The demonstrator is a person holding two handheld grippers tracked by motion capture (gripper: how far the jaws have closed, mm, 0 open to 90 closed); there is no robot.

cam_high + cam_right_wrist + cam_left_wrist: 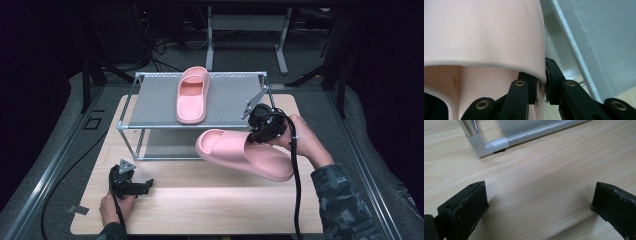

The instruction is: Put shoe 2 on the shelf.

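Item: pink slipper (pixel 245 152), held. Position relative to jaws: the right gripper (pixel 257 134) has its jaws closed on the side edge of the slipper's upper band; in the right gripper view one jaw sits inside the band against the textured footbed, the other outside against the smooth outer wall, with the wall of the slipper (pixel 499 37) pinched between them. The slipper hangs in the air above the wooden table (pixel 210 200), just in front of the metal rack (pixel 150 107), tilted, toe towards the left of the high view and heel towards the right.

Appearance: one-piece moulded foam, pale pink, matt; broad rounded band over the toe, thick sole, fine dotted texture on the footbed.

Companion item: second pink slipper (pixel 192 95), same make, lying flat on the rack's grey top shelf, sole down.

Left gripper (pixel 131 184): resting low at the near left of the table, jaws spread wide, nothing between them; bare wood of the table (pixel 541 195) lies between them in the left gripper view, the rack's corner foot (pixel 487 143) beyond.
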